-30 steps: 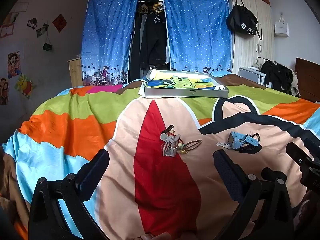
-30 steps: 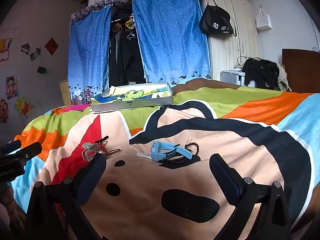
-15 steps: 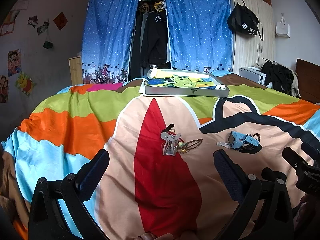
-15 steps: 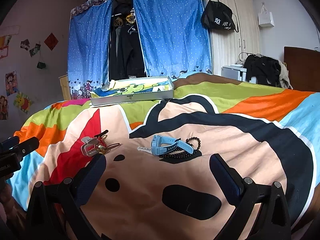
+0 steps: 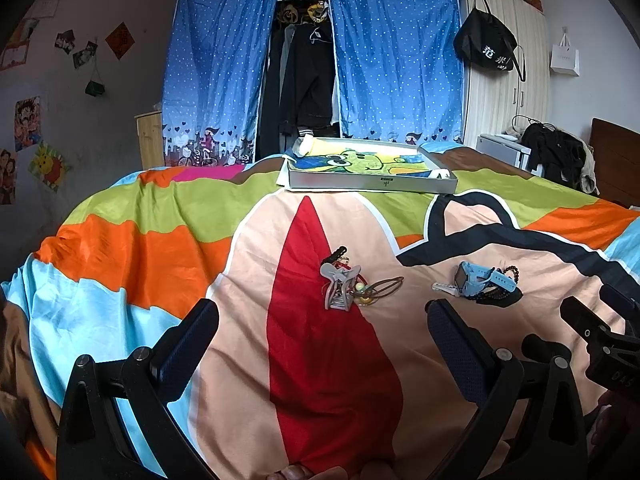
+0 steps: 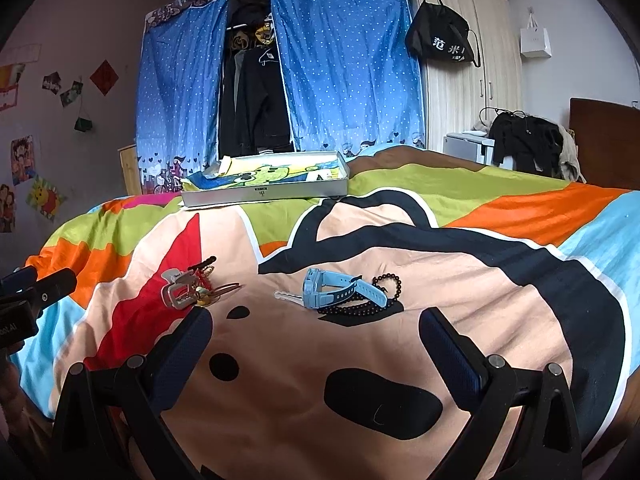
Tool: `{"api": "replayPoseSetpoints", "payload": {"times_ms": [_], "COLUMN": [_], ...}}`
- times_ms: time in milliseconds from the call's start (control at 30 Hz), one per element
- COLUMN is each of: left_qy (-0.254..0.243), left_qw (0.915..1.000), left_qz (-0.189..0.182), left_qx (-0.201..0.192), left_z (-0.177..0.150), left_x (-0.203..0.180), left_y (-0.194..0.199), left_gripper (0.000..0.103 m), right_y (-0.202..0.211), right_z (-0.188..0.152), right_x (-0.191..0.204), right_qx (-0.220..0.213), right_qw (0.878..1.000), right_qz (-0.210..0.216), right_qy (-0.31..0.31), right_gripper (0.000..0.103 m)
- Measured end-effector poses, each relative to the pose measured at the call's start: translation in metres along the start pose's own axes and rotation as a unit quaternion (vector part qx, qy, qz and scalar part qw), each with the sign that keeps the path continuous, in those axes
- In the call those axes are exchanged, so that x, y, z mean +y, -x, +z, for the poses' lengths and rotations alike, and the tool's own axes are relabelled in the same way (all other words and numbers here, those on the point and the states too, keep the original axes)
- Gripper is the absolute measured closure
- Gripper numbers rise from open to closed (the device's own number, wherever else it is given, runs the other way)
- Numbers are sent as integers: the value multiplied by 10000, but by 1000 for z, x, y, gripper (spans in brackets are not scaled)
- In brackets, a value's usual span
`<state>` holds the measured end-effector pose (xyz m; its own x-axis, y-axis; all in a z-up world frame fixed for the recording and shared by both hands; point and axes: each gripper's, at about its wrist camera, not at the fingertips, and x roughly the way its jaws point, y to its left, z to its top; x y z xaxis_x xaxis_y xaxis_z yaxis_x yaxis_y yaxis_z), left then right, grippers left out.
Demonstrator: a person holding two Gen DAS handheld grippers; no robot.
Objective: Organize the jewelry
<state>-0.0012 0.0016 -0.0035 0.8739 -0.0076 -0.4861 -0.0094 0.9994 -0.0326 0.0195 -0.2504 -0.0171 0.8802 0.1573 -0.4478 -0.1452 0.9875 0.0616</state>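
With both pairs of tongs spread wide and empty above the bed [image 5: 168, 216], the sorting appears not yet begun. Ahead of the left tongs [image 5: 320, 330] lies a hair claw [image 5: 338, 286] tangled with bands; ahead of the right tongs [image 6: 314, 330] a blue watch [image 6: 340, 290] rests against a bead bracelet [image 6: 386, 282]. Well beyond both sits the tray [image 6: 264, 194], the likely destination. Next move: lower over one piece and close.

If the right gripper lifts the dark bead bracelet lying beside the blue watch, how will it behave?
The bead bracelet lies in loose loops, so it will probably hang limp and swing. Its round beads may slip between the open right gripper. It lies against, and partly under, the blue watch, which may drag along.
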Motion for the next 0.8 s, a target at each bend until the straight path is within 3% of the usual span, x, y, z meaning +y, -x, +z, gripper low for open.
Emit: {"api": "replayPoseSetpoints", "payload": {"times_ms": [800], "left_qy": [0], "left_qw": [10000], "left_qz": [-8], "left_qx": [15], "left_z": [-1], "left_x": [-1], "left_y": [0], "left_gripper": [1], "right_y": [0], "right_z": [-1], "right_x": [2], "right_qx": [1], "right_qw": [10000], "right_qz": [-11], "right_qy": [17], "right_gripper": [0]}}
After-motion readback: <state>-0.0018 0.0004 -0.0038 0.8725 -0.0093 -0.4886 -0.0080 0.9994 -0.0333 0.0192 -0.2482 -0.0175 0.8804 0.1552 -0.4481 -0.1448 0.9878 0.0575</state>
